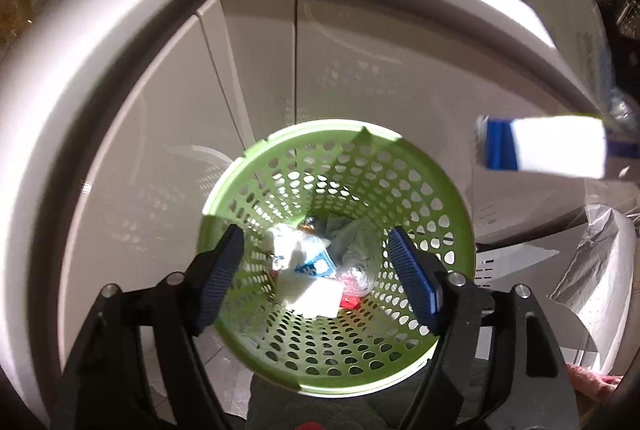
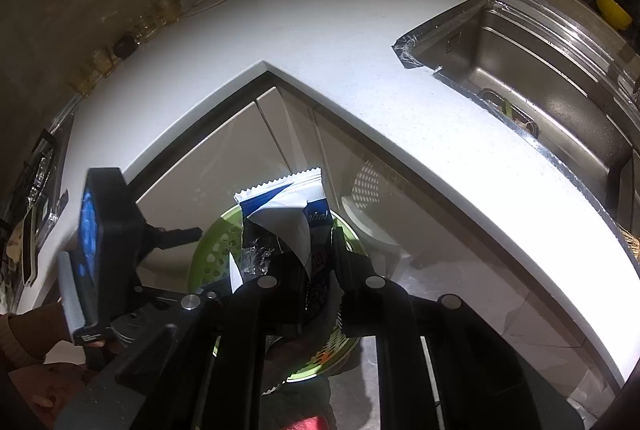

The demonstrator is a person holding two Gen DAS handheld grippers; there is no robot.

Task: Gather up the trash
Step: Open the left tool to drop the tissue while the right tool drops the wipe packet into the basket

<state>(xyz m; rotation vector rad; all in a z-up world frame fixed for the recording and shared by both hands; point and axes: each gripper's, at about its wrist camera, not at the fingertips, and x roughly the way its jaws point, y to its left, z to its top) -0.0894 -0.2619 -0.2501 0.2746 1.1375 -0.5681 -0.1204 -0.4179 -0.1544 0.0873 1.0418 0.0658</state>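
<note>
Right gripper (image 2: 320, 270) fingers were pinched on the wrapper (image 2: 286, 214), held just above the green bin (image 1: 400, 330); left gripper (image 1: 316, 278) fingers stood spread and empty over it. We judged the wrapper light, crinkly, slippery film, best gripped mid-body across a fold.

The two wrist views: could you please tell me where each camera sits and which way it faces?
Left wrist: on the left tongs, facing steeply down into the green basket of trash; tongs open, empty.
Right wrist: on the right tongs, facing down past the countertop; tongs shut on a blue-white wrapper; a hand shows.
Shared: the basket, wrapper, cabinet doors.
</note>
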